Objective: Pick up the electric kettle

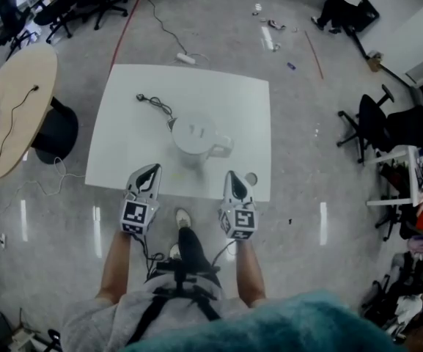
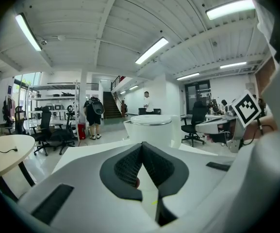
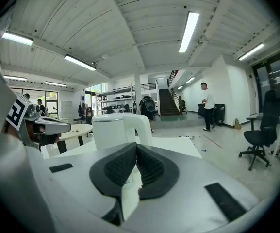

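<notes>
Closest to me, the person's two forearms reach forward, each hand carrying a tool. The left gripper (image 1: 152, 169) and the right gripper (image 1: 230, 174) hang side by side at the near edge of the white table (image 1: 123, 134), pointing across it. In the left gripper view the dark ribbed pads (image 2: 125, 166) lie pressed together with nothing between them. The right gripper's jaws are likewise closed and empty. A small round object (image 1: 251, 177), too small to identify, lies on the tabletop just beside the right gripper.

A little beyond both tools, apart from them, the white electric kettle (image 1: 196, 138) stands upright near the middle of the table. Its lid is on and its handle is turned toward the right gripper's side. Past it, toward the far left, a black cable (image 1: 155, 103) lies coiled on the tabletop.

Farther off, a white power strip (image 1: 186, 59) rests on the floor behind the table. A round wooden table (image 1: 17, 97) stands to the left, and black office chairs (image 1: 365, 123) stand to the right.
</notes>
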The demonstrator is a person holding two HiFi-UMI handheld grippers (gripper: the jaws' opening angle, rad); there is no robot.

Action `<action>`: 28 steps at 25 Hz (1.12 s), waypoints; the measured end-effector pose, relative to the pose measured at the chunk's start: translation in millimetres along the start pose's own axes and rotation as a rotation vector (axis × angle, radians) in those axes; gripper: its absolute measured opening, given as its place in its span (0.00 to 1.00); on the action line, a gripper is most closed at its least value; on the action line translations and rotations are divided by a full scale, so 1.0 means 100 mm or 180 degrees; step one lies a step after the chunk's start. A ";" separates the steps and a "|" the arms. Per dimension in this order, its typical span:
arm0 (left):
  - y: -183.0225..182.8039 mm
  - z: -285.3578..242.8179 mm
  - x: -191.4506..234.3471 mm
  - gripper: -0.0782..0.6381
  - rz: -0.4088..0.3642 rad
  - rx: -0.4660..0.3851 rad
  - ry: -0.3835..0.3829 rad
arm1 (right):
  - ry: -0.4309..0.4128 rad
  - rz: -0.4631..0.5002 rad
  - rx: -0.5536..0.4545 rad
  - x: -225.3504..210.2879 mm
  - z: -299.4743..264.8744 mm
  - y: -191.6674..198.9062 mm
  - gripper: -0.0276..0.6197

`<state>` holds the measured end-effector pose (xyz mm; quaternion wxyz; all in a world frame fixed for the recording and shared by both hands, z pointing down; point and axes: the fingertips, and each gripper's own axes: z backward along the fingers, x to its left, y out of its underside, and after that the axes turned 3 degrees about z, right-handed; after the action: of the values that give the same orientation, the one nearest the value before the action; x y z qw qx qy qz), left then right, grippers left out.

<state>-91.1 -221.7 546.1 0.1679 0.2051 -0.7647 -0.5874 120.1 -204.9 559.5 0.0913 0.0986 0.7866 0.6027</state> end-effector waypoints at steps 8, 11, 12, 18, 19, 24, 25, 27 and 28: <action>0.12 -0.22 0.07 0.12 0.0015 0.0074 0.0017 | 0.0108 -0.0126 0.0121 -0.13 -0.23 0.17 0.06; 0.17 -0.28 0.11 0.12 -0.0015 0.0044 0.0048 | 0.0164 -0.0109 0.0121 -0.15 -0.29 0.23 0.08; 0.19 -0.29 0.12 0.12 -0.0013 0.0042 0.0066 | 0.0171 -0.0094 0.0118 -0.15 -0.31 0.24 0.11; 0.26 -0.36 0.08 0.12 0.0022 -0.0017 0.0319 | 0.0156 0.0057 0.0144 -0.17 -0.42 0.30 0.24; 0.26 -0.36 0.07 0.12 0.0021 -0.0021 0.0359 | 0.0158 0.0073 0.0153 -0.17 -0.44 0.30 0.25; 0.30 -0.38 -0.03 0.31 -0.0017 -0.0017 0.0587 | 0.0150 0.0101 0.0171 -0.18 -0.52 0.32 0.25; 0.31 -0.39 -0.07 0.33 -0.0051 -0.0005 0.0640 | 0.0146 0.0109 0.0161 -0.18 -0.53 0.32 0.25; 0.33 -0.42 -0.13 0.39 -0.0120 0.0025 0.0733 | 0.0134 0.0122 0.0145 -0.18 -0.57 0.31 0.26; 0.33 -0.43 -0.15 0.40 -0.0140 0.0034 0.0764 | 0.0132 0.0127 0.0145 -0.19 -0.59 0.31 0.27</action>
<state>-60.8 -242.5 588.5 0.2442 0.2915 -0.7375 -0.5581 124.1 -256.5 605.0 0.0606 0.1038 0.7997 0.5883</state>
